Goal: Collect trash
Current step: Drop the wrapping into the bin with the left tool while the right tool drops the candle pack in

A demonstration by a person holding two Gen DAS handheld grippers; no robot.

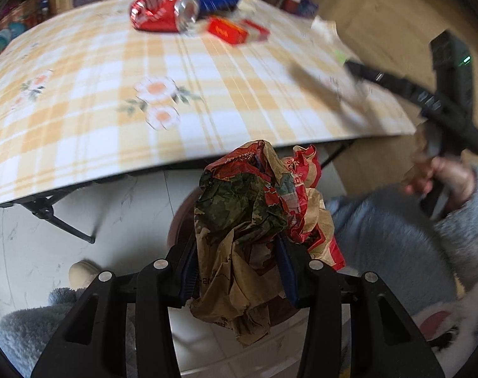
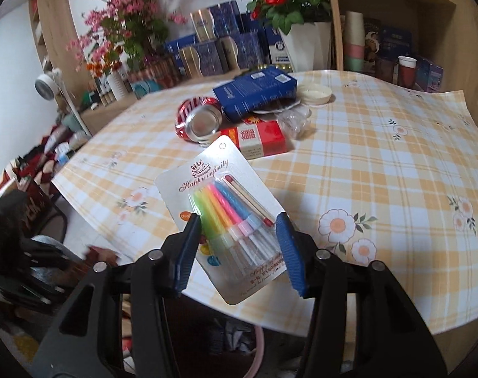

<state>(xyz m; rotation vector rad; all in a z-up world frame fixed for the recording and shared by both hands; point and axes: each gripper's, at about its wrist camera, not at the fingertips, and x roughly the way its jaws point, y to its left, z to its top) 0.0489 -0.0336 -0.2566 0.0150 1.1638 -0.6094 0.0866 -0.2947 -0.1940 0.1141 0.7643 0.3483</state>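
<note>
**Both hands loaded, more trash left on the table**

The left gripper has its fingers clenched on a crumpled paper wrapper, brown with red and dark green print, held past the near edge of the table above a round, dark-rimmed container on the floor. The wrapper hides most of that container, so what lies inside it cannot be told.

The right gripper holds a blister pack of birthday candles between its blue fingers, lifted over the checked tablecloth. The sealed pack contains coloured candles and long matches.

Farther back on the table lie a crushed red can, open end toward the right wrist camera, a red cigarette box, a dark blue carton, crumpled clear plastic and a shallow white lid. Whether the carton and box hold anything cannot be told.
</note>
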